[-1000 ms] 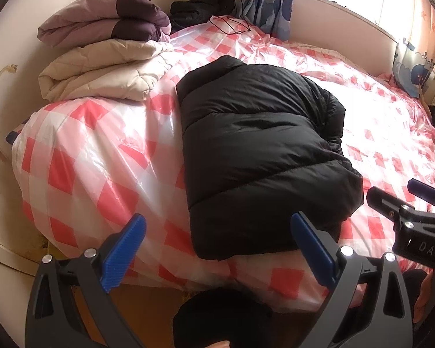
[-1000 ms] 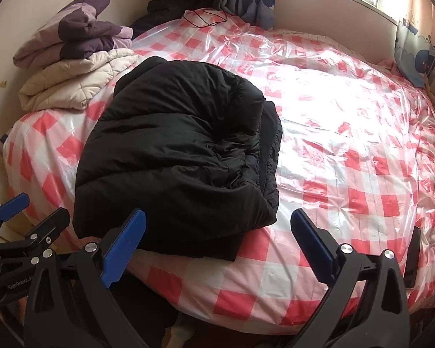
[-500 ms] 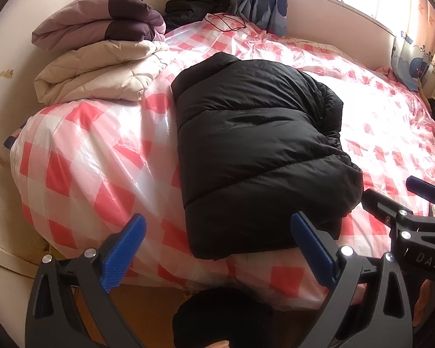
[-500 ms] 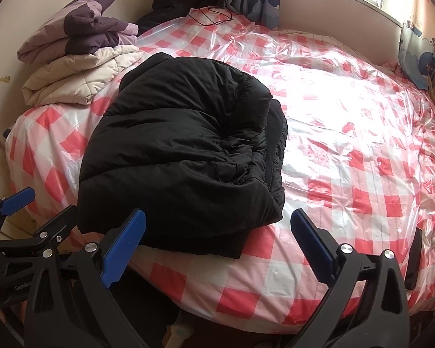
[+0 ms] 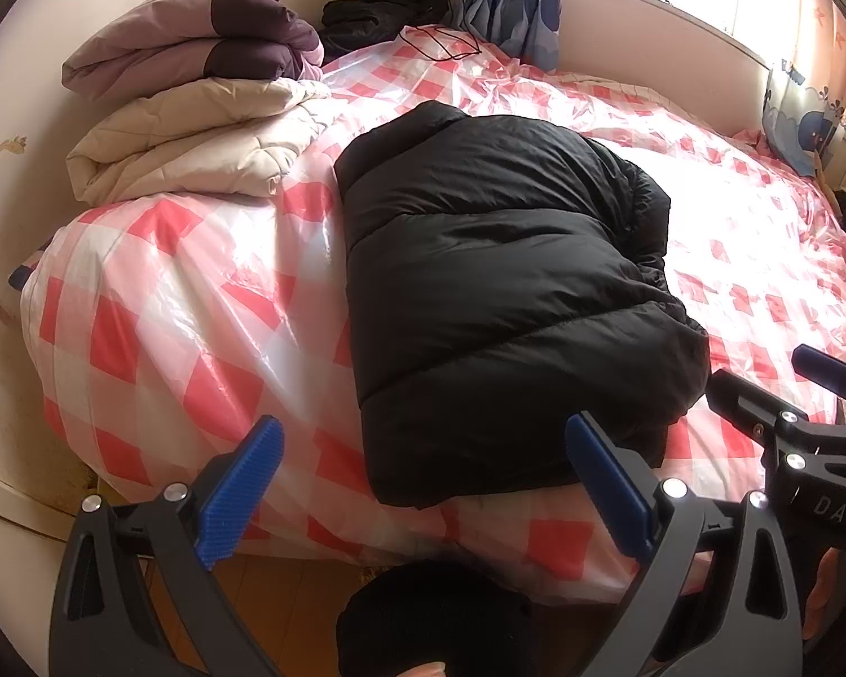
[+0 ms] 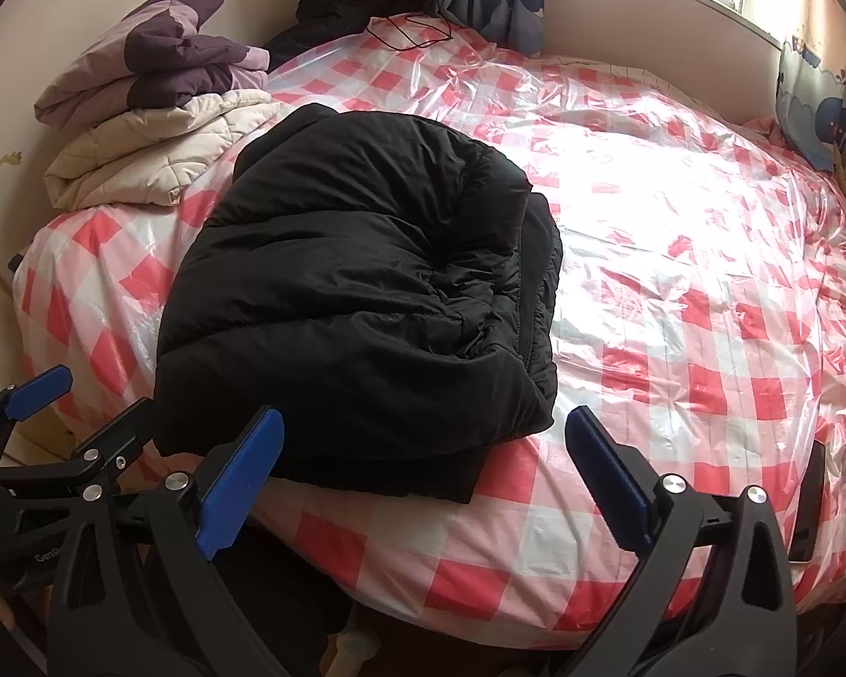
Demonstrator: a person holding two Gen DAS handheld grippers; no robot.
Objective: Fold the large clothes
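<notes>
A black puffer jacket (image 5: pixel 496 293) (image 6: pixel 361 304) lies folded into a thick bundle near the front edge of the bed (image 5: pixel 158 310) (image 6: pixel 705 293), which is covered in red-and-white checked plastic. My left gripper (image 5: pixel 423 479) hangs open just off the bed's edge, in front of the jacket's near hem, touching nothing. My right gripper (image 6: pixel 423 468) is also open, held in front of the jacket's right front corner with nothing between its blue pads. Each gripper shows at the side of the other's view.
Folded cream and purple quilts (image 5: pixel 197 101) (image 6: pixel 158 130) are stacked at the bed's left back corner. Dark clothes (image 5: pixel 389 5) and a black cable (image 6: pixel 406 36) lie at the far end by the curtain. A dark phone (image 6: pixel 809 502) rests near the right front edge.
Both grippers have drawn slightly back and up from the bed, so the jacket sits a little farther away in both views. The jacket itself has not moved.
</notes>
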